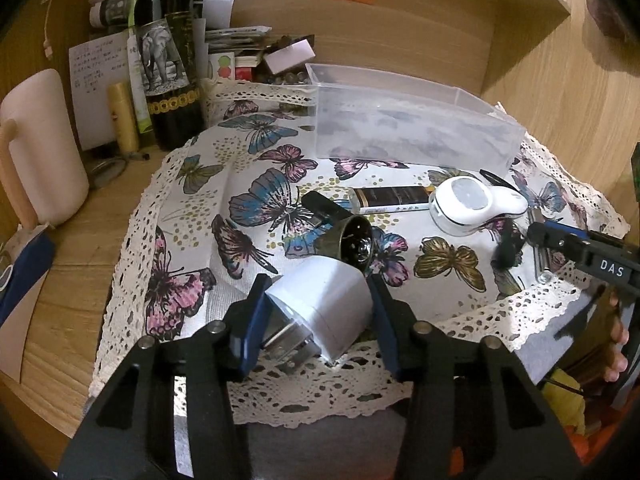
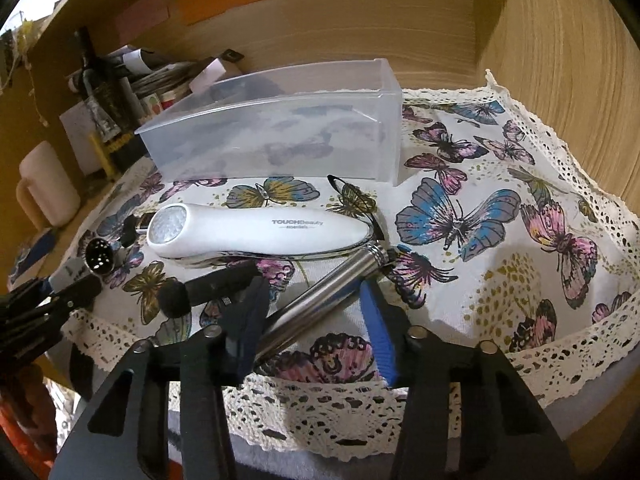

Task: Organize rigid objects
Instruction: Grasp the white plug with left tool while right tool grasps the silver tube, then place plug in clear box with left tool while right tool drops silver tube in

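My left gripper (image 1: 318, 304) clamps a silver cylinder (image 1: 320, 312) near the cloth's (image 1: 192, 280) front edge. My right gripper (image 2: 312, 320) straddles a steel tube (image 2: 320, 300), jaws wide, not touching.

Open cloth (image 2: 500, 280) lies free to the right; the clear bin (image 2: 280, 136) blocks the back, the white device (image 2: 256, 232) crowds mid-left.

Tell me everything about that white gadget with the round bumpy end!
The white handheld device is smooth glossy plastic, printed "TOUCHBeauty essentials" in grey. One end is a round, clear, bumpy window; the other tapers into a handle with a thin black loop. It lies on its side on the butterfly cloth, in front of the clear plastic bin. No gripper holds it.
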`<state>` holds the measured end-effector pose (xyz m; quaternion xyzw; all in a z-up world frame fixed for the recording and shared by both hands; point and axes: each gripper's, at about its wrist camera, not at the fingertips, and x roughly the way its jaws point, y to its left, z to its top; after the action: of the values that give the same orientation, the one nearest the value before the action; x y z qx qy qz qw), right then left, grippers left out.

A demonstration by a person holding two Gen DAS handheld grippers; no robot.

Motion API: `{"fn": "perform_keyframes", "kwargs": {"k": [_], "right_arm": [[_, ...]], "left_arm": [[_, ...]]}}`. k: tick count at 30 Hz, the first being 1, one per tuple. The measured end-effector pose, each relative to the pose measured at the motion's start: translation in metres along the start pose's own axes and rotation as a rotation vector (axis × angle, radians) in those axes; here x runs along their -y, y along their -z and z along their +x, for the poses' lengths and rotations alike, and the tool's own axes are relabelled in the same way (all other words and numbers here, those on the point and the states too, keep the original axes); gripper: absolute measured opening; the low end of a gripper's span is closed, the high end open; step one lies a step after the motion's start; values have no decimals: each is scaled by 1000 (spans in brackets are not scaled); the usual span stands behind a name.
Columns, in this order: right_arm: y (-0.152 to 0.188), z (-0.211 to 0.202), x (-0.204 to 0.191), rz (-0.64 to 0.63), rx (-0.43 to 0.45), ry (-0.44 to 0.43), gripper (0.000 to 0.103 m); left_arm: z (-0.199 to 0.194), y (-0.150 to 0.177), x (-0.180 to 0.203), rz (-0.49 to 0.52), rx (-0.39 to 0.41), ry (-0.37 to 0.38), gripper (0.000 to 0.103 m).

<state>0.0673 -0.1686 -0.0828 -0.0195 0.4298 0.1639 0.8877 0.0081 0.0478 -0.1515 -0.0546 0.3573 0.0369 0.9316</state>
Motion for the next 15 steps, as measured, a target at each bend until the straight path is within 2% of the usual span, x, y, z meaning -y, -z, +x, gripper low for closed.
{"fn": "perform_keyframes", "kwargs": {"k": [2, 7, 11, 15], "right_arm": [[-1, -1, 1, 2, 1, 13, 25], [2, -4, 10, -15, -9, 62, 15], [4, -6, 17, -9, 8, 92, 14], [-3, -18, 23, 19, 66, 104, 14]], "left_arm": [[-1, -2, -1, -10, -5, 14, 48], [-2, -6, -5, -34, -3, 9, 48], [-7, -13, -7, -47, 19, 0, 48], [-17, -27, -6, -38, 65, -7, 48]]}}
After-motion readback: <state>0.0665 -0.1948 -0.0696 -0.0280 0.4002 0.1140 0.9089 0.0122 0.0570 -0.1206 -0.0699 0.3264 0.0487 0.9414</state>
